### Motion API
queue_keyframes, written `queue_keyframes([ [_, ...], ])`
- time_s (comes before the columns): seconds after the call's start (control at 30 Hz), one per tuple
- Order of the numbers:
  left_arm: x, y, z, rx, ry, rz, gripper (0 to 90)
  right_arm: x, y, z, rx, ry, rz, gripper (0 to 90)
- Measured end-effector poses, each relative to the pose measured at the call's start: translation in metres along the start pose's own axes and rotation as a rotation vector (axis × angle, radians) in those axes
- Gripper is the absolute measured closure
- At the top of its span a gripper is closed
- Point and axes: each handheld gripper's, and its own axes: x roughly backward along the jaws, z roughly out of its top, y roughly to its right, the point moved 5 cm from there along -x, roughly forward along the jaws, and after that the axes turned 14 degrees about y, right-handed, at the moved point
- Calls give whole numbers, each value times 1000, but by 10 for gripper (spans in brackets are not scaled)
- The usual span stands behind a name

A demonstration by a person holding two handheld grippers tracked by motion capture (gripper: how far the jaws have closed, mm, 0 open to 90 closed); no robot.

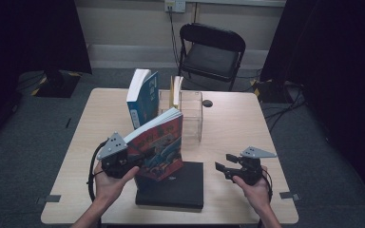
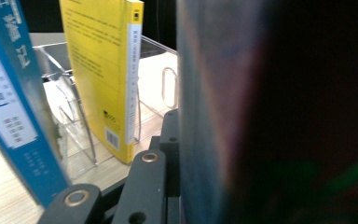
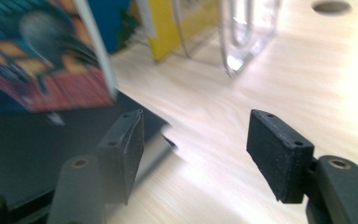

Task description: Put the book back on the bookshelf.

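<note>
- Two grippers are seen at a wooden table (image 1: 237,118); the left gripper (image 1: 140,159) is clamped tight on a colourful illustrated book (image 1: 159,145), which is held upright and tilted above a black book (image 1: 180,185) lying flat near the table's front edge.
- In the left gripper view, the held book's cover (image 2: 214,116) is pressed hard against one black jaw.
- The right gripper (image 1: 224,168) is held with jaws parted and nothing between them, just right of the black book; its pads (image 3: 279,154) are seen spread over bare wood, clear of the black book's corner (image 3: 28,154).
- Behind the held book, a blue book (image 1: 142,97) stands upright, with a yellow book (image 2: 107,74) in a clear plastic rack (image 1: 192,116) beside it.
- A black folding chair (image 1: 211,54) is seen beyond the table.
</note>
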Motion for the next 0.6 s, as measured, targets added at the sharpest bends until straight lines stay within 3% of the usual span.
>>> queue_keyframes([
  [0.03,2,-4,1,3,-1,20,747,4,9,-9,-4,-23,-29,309],
  [0.23,5,-13,1,28,14,79,747,2,29,-33,-27,-129,-77,210],
  [0.37,6,-17,2,41,14,99,747,-2,43,-42,-18,-166,-143,203],
  [0.6,7,-24,5,35,13,130,747,-7,49,-50,11,-218,-183,202],
])
